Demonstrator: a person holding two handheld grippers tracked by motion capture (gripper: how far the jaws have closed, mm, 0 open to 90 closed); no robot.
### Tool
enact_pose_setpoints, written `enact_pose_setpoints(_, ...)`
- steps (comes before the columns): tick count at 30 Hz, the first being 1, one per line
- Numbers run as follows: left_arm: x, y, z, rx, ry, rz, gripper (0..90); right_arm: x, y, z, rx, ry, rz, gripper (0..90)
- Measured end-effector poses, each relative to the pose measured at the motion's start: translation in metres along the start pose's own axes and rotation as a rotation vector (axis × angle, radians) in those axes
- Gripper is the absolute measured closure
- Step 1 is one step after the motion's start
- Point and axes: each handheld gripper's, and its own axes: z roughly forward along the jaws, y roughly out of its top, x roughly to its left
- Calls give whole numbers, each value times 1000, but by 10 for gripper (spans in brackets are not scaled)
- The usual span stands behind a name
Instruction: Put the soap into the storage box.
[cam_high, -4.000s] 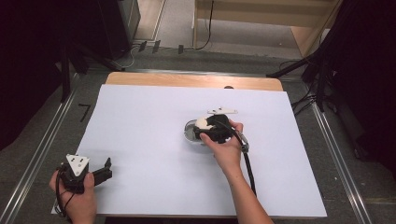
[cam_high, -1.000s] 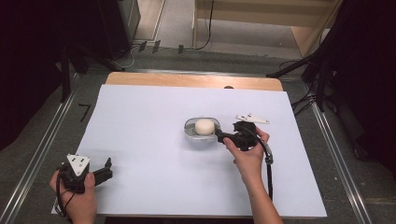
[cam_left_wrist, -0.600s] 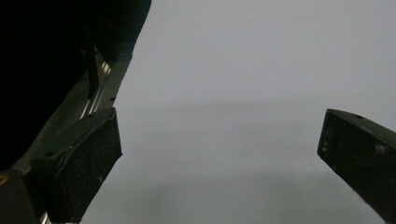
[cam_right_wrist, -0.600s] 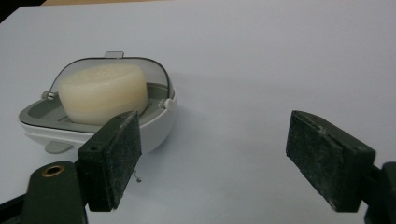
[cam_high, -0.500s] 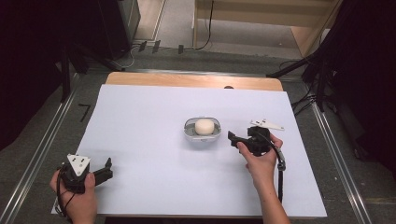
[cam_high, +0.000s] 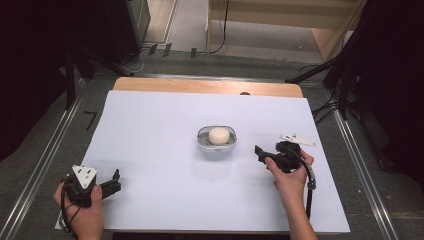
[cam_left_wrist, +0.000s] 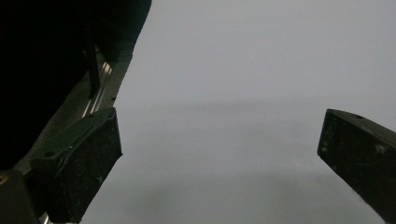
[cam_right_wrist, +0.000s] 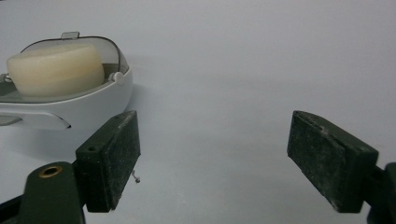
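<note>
The right tongs (cam_high: 261, 152) hover low over the desk, jaws spread wide and holding nothing. In the right gripper view the two black pads (cam_right_wrist: 111, 158) stand well apart with bare white sheet between them, touching nothing. They point toward a small white dish (cam_high: 216, 145) that sits near the middle of the desk, just to their left and apart from them. A pale round bar of soap (cam_high: 219, 135) rests in the dish; in the right gripper view a clear hinged lid stands up behind the soap (cam_right_wrist: 55, 69).

The soap looks seated in its dish, so the step in hand is probably to draw the right tongs clear. To do it well, the jaws should stay wide and the hand should back away along the desk without lifting sharply or swinging left — the near pad is close to the rim of the dish (cam_right_wrist: 65, 109), and a brush could slide the light tray or tip the lid.

The left tongs (cam_high: 114, 182) rest at the near left corner, held in the person's left hand (cam_high: 82, 212). Their jaws are also spread apart and empty — in the left gripper view the pads (cam_left_wrist: 88, 163) frame only the white sheet (cam_left_wrist: 243, 93) covering the desk (cam_high: 200, 86).
</note>
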Motion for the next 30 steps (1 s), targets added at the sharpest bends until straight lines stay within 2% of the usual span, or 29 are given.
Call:
enact_pose_setpoints(12,-1,0,0,0,1,1,2,-21,-12,-9,0,-15,10,156)
enact_pose_setpoints(23,-1,0,0,-2,3,2,2,-46,-27,-19,-2,-36,30,143)
enact_pose_setpoints(30,-1,0,0,-1,4,3,2,-55,-33,-24,-7,-44,38,141)
